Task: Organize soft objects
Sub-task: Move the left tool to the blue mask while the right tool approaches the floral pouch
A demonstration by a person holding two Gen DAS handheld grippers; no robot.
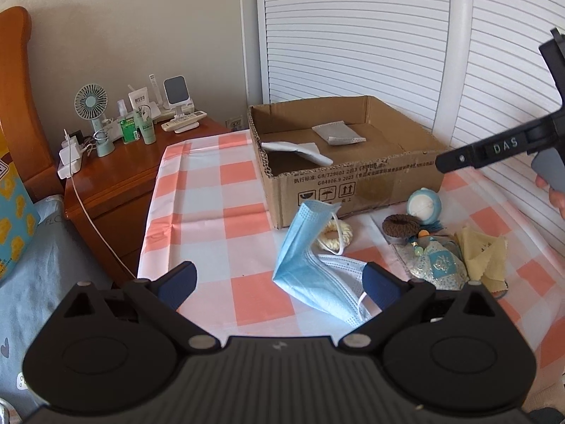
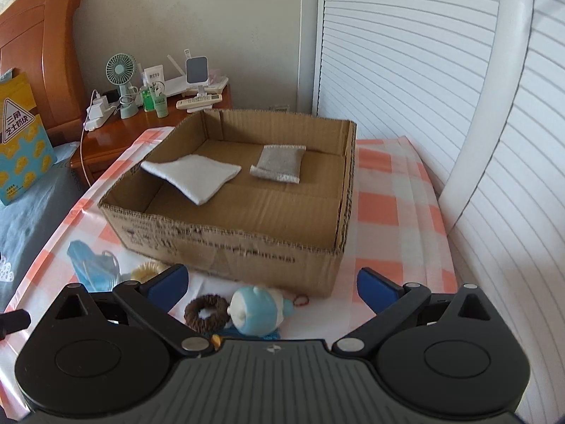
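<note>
- Your left hand-held gripper sits at the bottom of the left wrist view, jaws spread wide and gripping nothing; the crumpled blue face mask lies on the checked surface between its blue fingertips, the right one near the mask's lower edge.
- Your right hand-held gripper fills the bottom of the right wrist view, jaws at full spread and empty; in the left wrist view it juts in from the right edge as a black arm lettered "DAS".
- The open cardboard box stands at centre frame, with a white folded cloth resting against its left wall and a grey pouch flat on its floor toward the back.
- Just in front of the box, low in the right wrist view, a brown scrunchie touches a blue-and-white plush toy.
- A cream scrunchie lies beside the mask, at centre of the left wrist view.
- At lower right there, a glittery blue sachet sits next to a yellow cloth.
- At upper left, a wooden nightstand carries a small green fan.
</note>
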